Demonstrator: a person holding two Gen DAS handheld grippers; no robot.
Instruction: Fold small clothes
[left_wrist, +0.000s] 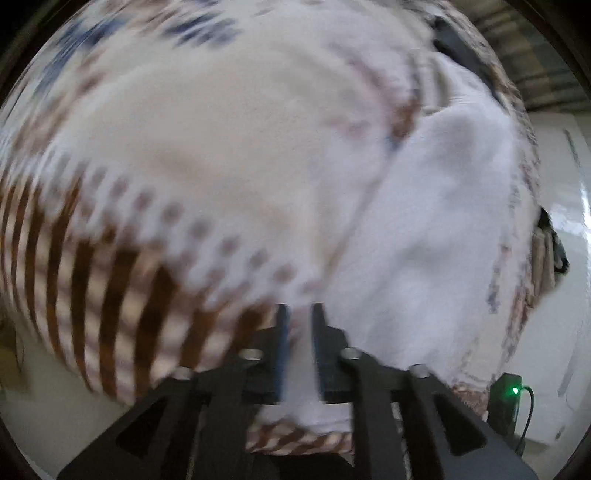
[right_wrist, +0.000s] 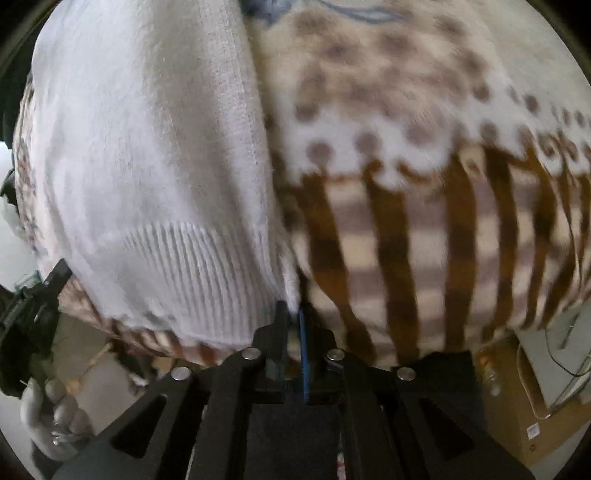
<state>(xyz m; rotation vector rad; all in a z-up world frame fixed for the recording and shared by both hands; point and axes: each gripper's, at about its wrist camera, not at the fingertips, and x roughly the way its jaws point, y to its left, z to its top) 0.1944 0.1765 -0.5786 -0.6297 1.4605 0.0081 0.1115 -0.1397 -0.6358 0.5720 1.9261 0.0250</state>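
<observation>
White knit garment (left_wrist: 424, 236) is laid on a patterned blanket (left_wrist: 184, 177); all positions are given relative to that blanket. Blanket pattern: cream centre, ring of grey-brown dots, brown and grey striped border (right_wrist: 424, 258), some blue marks at the far side. Left-wrist view is motion-blurred.

Left gripper (left_wrist: 299, 314): fingers are drawn close together with white knit fabric pinched between them, at the blanket's striped near edge. Right gripper (right_wrist: 293, 314): fingers are nearly pressed together, clamped on the corner of the garment's ribbed hem (right_wrist: 192, 273), where the hem meets the stripes.

Garment is seen draped over the blanket's side portion, with a fold line running away from the grippers.

Room: pale glossy floor (left_wrist: 554, 295) is seen beyond the blanket edge. A small black box with a green LED (left_wrist: 508, 395) and cable sits just off the blanket corner. A cardboard box (right_wrist: 517, 417) is visible below the striped edge. A gloved hand (right_wrist: 51, 424) on the other gripper's body is seen off the blanket's opposite corner.
</observation>
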